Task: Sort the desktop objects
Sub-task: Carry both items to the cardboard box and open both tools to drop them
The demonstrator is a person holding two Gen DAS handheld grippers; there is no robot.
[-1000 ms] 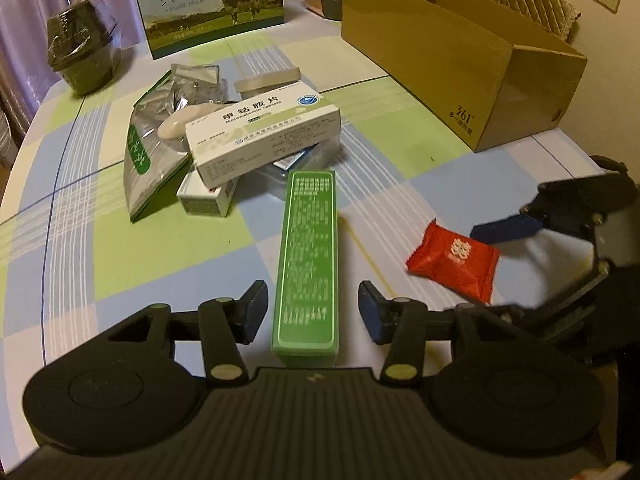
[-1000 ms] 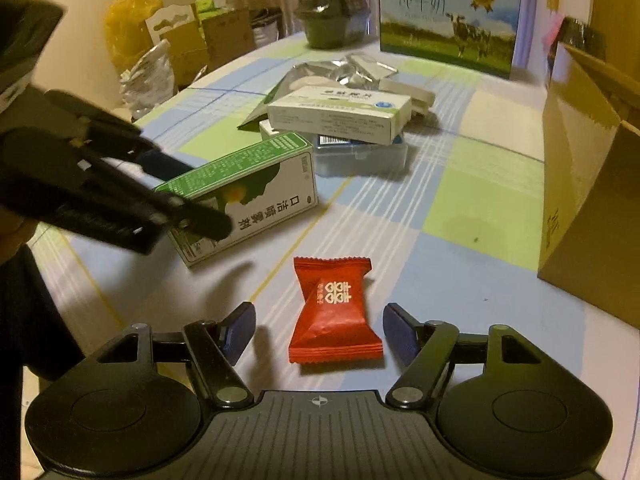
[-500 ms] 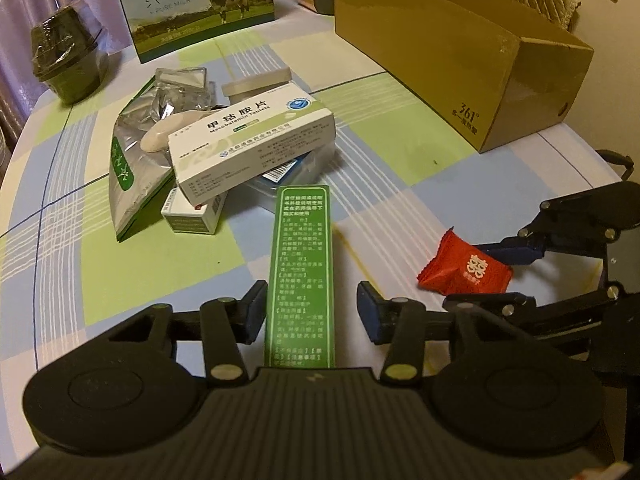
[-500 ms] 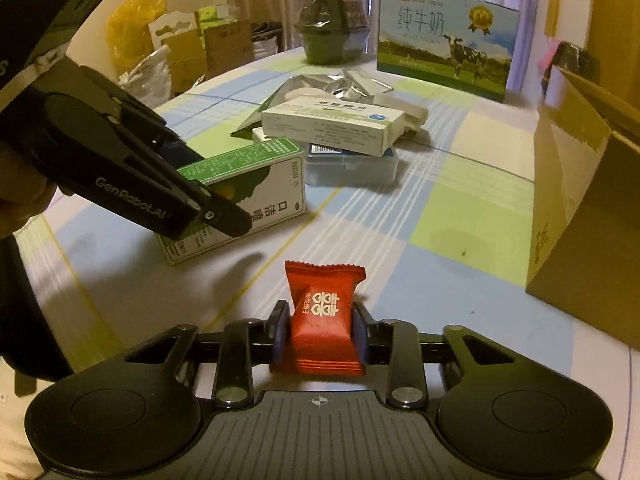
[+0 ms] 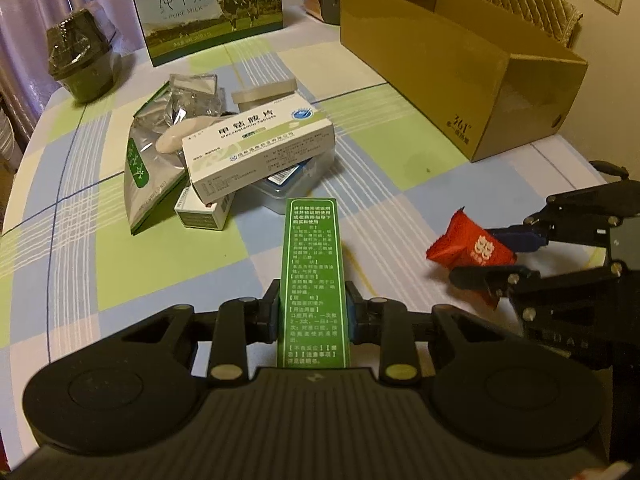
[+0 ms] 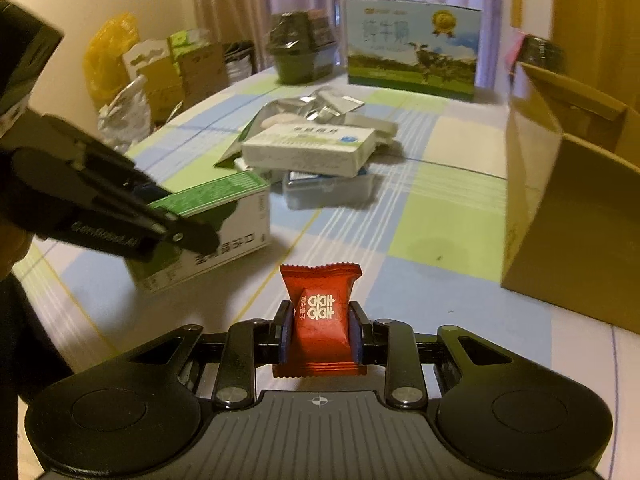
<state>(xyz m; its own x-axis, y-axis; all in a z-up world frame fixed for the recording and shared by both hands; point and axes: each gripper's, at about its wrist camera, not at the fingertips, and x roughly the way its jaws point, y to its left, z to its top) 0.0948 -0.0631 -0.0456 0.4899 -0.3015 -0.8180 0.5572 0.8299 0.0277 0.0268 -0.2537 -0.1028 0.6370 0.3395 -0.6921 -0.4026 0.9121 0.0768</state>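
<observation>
Left hand-held gripper clamps long green box at its near end; right hand-held gripper pinches red candy, crimped wrapper, mid-body.

Both handheld grippers matte black plastic: left gripper and right gripper share a ribbed grey centre plate, a round disc housing either side of that plate, silver pivot screws on the linkage arms, blue finger pads. White "GenRobot.AI" lettering (blurred) on the left gripper's side arm. Dark sleeve.
</observation>
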